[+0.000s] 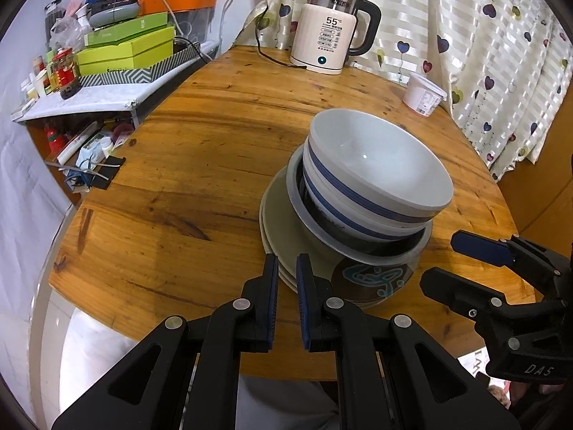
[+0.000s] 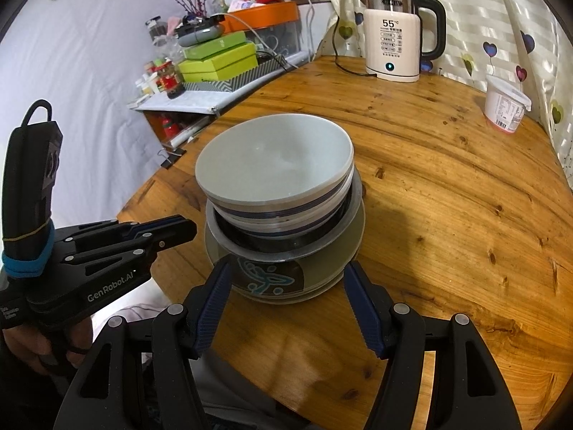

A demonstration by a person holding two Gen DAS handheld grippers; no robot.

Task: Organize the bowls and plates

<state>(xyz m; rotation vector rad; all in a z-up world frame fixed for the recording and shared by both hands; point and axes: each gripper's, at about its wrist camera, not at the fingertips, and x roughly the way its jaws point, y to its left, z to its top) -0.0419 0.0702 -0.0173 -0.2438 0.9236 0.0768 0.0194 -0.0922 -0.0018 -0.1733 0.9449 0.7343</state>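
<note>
Jaws wide beside stacked bowls [image 2: 275, 179]; left pair narrowed.

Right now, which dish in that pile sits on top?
The white bowl with a blue band, nested in a matching bowl; plates lie underneath.

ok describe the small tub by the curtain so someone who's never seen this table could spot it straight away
Start at the round wooden table and find the cream electric kettle at its far edge. Look right of the kettle, along the heart-patterned curtain, to the small white plastic tub with a pink base. It stands alone, well apart from the stacked bowls and plates, and alone carries a printed label.
</note>
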